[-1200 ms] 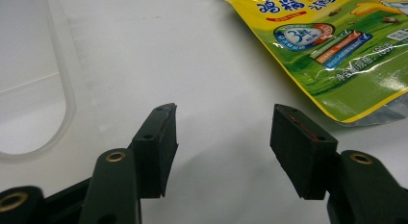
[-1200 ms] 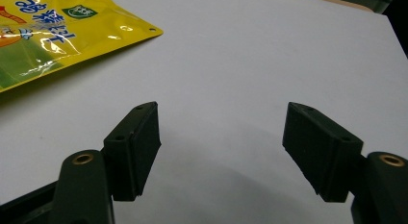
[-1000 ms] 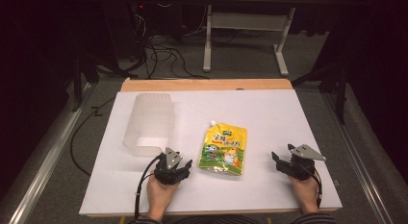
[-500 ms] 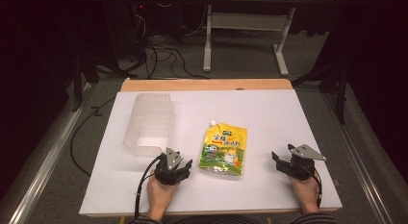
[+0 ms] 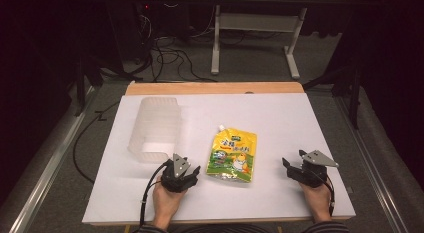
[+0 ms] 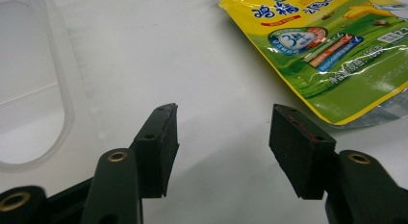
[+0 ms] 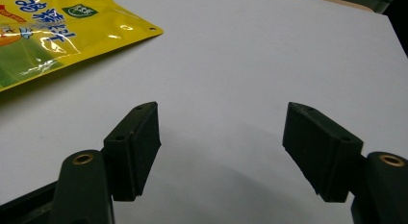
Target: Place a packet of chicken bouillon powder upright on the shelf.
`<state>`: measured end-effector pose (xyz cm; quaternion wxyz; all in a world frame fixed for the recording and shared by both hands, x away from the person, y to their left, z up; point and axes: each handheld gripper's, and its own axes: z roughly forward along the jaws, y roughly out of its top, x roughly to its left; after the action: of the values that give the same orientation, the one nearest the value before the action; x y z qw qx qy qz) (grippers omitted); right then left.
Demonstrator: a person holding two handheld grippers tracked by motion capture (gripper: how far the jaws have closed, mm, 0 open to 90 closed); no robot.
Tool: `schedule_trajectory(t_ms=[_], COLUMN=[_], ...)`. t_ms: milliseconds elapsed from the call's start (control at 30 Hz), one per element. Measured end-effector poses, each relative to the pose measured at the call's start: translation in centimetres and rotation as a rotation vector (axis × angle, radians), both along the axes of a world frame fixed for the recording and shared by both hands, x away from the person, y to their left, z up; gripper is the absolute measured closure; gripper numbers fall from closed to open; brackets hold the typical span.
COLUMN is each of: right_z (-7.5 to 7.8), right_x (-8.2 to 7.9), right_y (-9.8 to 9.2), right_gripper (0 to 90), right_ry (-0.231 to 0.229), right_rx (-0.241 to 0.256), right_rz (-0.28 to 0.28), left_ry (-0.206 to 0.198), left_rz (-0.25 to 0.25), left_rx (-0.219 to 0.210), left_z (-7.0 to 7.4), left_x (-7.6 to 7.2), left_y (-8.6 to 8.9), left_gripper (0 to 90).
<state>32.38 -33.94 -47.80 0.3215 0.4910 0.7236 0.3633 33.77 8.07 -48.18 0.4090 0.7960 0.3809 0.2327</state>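
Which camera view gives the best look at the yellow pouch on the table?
The high view: the whole pouch lies flat between both grippers, spout at its far end. The left gripper view gives a close look at its printed lower part, good for the label alone. The right gripper view catches one corner.

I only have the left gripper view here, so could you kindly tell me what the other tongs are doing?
Observer: The right tongs rest open on the table, right of the yellow pouch, holding nothing.
Operator: Thank you. Does the pouch have a spout?
Observer: Yes, a small white spout at its far corner.
Operator: And the clear container beside my tongs?
Observer: The clear container lies on its side, its opening toward the left tongs, which are open too.
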Motion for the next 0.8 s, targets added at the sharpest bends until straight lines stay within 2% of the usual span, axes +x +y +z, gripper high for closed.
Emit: schedule_trajectory(t_ms=[233, 400, 567, 800], right_z=[0.0, 0.0, 0.0, 0.0], right_x=[0.0, 0.0, -0.1, -0.1], right_y=[0.0, 0.0, 0.0, -0.1], right_gripper=[29.6, 29.6, 29.6, 29.5], right_ry=[-0.002, -0.004, -0.006, -0.008], right_rx=[0.0, 0.002, 0.005, 0.01], right_rz=[0.0, -0.001, -0.002, -0.002], left_ry=[0.004, 0.012, 0.0, 0.011], left_rz=[-0.014, -0.016, -0.043, -0.063], left_rx=[-0.018, -0.015, -0.013, -0.028], left_z=[0.2, 0.5, 1.4, 2.2], left_x=[-0.2, -0.3, -0.4, -0.2], left_y=[-0.3, -0.5, -1.1, -2.0], left_gripper=[43.8, 43.9, 43.8, 43.2])
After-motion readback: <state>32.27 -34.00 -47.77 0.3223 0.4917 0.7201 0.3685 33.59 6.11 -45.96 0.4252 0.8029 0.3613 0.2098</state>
